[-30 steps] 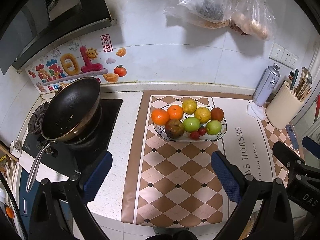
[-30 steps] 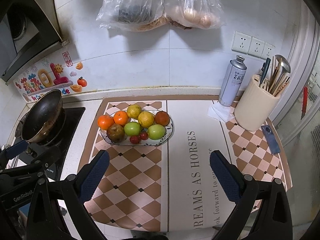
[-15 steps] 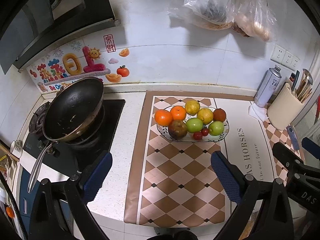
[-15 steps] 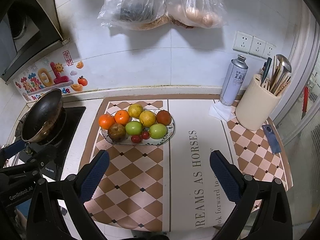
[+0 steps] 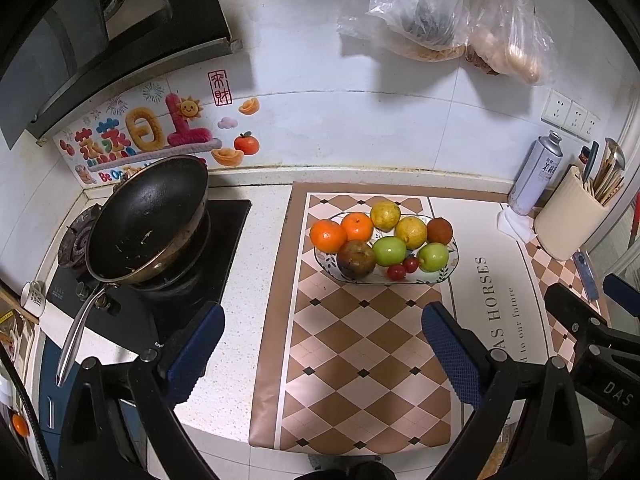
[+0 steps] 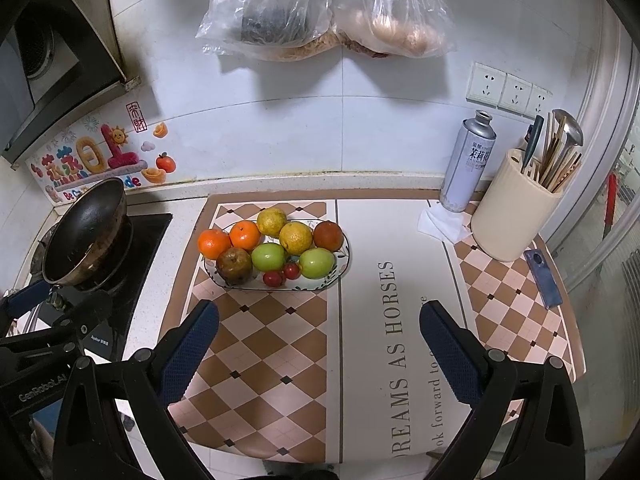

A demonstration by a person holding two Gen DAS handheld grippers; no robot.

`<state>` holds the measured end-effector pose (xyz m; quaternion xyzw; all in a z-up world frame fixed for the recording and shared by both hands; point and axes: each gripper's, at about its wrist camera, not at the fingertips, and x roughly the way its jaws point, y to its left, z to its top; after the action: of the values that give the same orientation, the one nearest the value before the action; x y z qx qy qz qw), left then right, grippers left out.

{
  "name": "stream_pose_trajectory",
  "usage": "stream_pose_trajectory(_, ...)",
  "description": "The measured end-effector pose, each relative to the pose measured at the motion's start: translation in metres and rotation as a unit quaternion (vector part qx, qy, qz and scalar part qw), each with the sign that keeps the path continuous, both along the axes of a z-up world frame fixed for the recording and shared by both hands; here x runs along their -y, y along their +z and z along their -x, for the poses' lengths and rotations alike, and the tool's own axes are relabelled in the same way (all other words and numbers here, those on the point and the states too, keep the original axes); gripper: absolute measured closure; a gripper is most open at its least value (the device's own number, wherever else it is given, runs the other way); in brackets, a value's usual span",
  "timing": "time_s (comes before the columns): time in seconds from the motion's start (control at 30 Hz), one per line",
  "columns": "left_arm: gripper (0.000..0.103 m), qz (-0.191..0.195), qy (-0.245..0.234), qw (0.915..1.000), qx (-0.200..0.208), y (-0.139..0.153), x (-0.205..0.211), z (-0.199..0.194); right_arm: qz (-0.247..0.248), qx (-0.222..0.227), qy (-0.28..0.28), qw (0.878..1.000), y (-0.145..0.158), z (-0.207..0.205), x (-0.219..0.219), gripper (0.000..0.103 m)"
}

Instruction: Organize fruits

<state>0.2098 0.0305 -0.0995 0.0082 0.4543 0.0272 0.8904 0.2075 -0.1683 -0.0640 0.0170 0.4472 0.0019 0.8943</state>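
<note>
Left wrist view: left gripper spread wide, holding nothing, hovering above the counter's front edge; fruits all heaped on the oval plate toward the back of the checkered mat, gathered so nothing rolls off

Right wrist view: right gripper likewise splayed and bare, over the mat's front. Same piled plate near the mat's back-left corner; fits either finished gathering or sorting yet ahead

Glossy patterned ceramic dish held smooth-skinned fruit; matt checkered mat beneath; dark nonstick wok beside it had metal handle; gripper pads textured blue rubber.
</note>
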Motion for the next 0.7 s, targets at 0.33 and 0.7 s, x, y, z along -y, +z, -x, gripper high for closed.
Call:
stream_pose_trajectory(0.33, 0.002, -0.003, -0.003, 1.0000, 0.005, 0.0049, 0.0029, 0.0012, -0.006, -0.001, 0.001, 1.000, 0.0012, 0.0020, 0.0014, 0.001)
stream_pose_trajectory(0.7, 0.002, -0.003, 0.000, 1.0000, 0.008, 0.0061, 0.0040, 0.0061, 0.001, 0.001, 0.007, 1.000, 0.0033, 0.0073, 0.0025, 0.001)
